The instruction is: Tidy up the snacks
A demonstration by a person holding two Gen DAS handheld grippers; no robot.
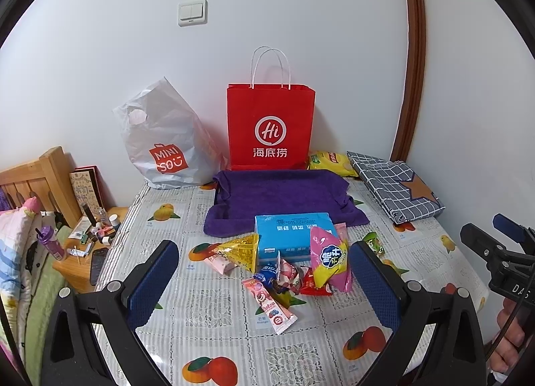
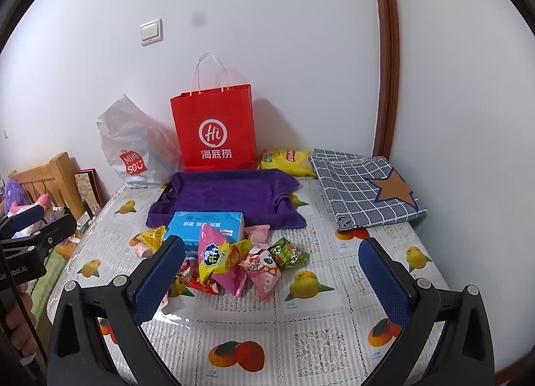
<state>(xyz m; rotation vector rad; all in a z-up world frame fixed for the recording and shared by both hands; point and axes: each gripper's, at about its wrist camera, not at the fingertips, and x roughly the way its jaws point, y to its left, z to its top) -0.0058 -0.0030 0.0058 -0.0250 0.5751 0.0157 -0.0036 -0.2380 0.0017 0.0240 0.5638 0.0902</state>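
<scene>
Both grippers are wide open and hold nothing: the left gripper and right gripper hang low in the frame. The snacks sit piled mid-frame, by the blue box. The purple tray behind looks ready for them.

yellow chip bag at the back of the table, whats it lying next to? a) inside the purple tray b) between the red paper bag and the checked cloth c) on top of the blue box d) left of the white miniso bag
b: the yellow chip bag lies by the wall, with the red paper bag on one side and the checked cloth on the other.
</scene>
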